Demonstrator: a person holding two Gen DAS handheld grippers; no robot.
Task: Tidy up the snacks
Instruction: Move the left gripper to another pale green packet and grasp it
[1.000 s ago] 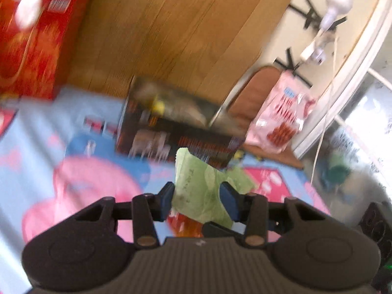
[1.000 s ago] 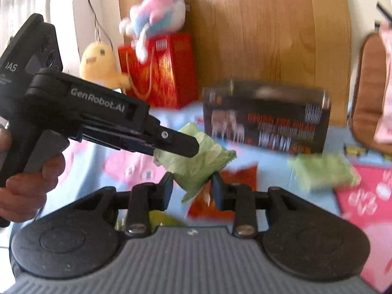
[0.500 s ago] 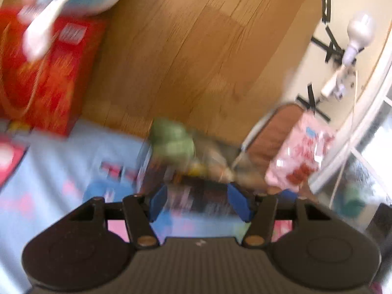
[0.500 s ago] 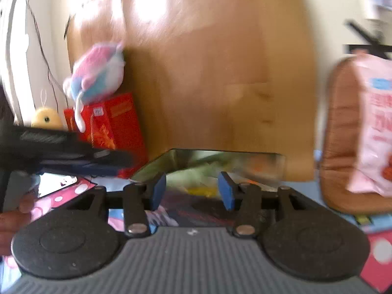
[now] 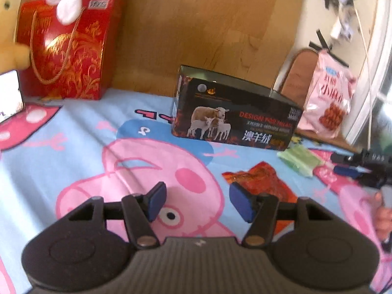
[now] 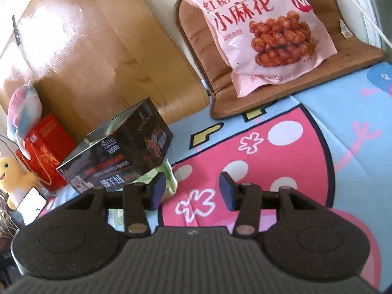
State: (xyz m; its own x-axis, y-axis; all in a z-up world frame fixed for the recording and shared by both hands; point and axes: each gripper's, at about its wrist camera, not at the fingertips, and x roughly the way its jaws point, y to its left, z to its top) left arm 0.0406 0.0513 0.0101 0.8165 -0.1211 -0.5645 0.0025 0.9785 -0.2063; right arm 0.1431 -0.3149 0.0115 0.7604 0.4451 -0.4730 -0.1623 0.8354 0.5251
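A black open-topped box (image 5: 235, 115) with sheep pictures stands on the cartoon sheet; it also shows in the right wrist view (image 6: 117, 161). A red snack packet (image 5: 262, 183) lies just right of my left gripper (image 5: 196, 203), which is open and empty above the sheet. A green snack packet (image 5: 299, 159) lies right of the box and shows beside my right gripper's left finger (image 6: 169, 176). My right gripper (image 6: 192, 191) is open and empty. A big pink snack bag (image 6: 254, 27) leans on a brown cushion (image 6: 318, 58).
A red gift bag (image 5: 66, 49) with plush toys stands at the back left against a wooden headboard (image 5: 208, 24). The other gripper and hand (image 5: 367, 169) show at the right edge. A phone (image 6: 31, 207) lies at left.
My left gripper let go of the green packet it held and pulled back from the box. My right gripper swung right, away from the box toward the cushion. Both stand open.
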